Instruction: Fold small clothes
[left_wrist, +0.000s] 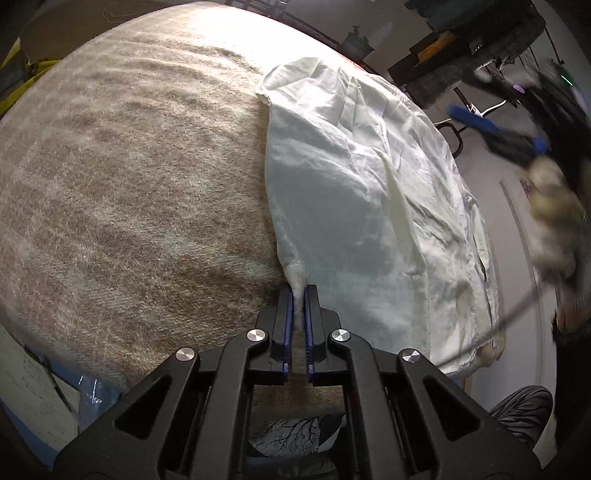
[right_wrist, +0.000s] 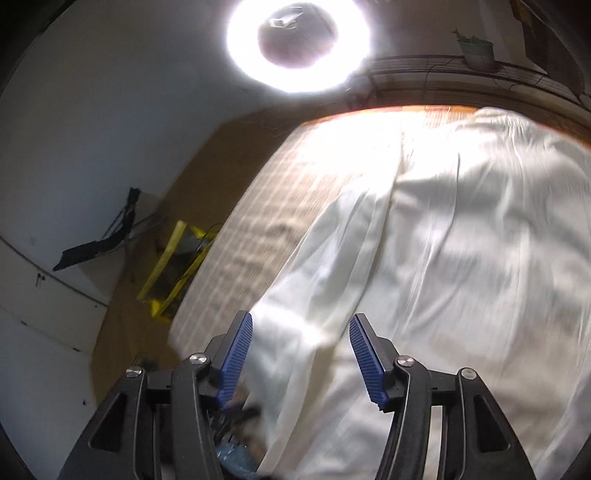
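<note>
So my left gripper (left_wrist: 298, 291) is pinched nearly closed on a bunched corner of the white garment (left_wrist: 369, 192), with the cloth squeezed right between the blue pads (left_wrist: 285, 325) at about 6 o'clock in the left wrist view. From that corner the garment fans out toward 1 and 3 o'clock, lying wrinkled over the right part of the tan woven blanket (left_wrist: 129, 184), and one edge droops off the side at around 4 o'clock. My right gripper (right_wrist: 301, 325) is wide open, holding nothing, hovering over the same garment, which fills everything from 6 to 2 o'clock in its view. The right view is pretty blurry. Farther off, a ring light (right_wrist: 298, 44) glares at 12 o'clock, with a potted plant (right_wrist: 476, 48) near 1 o'clock.
</note>
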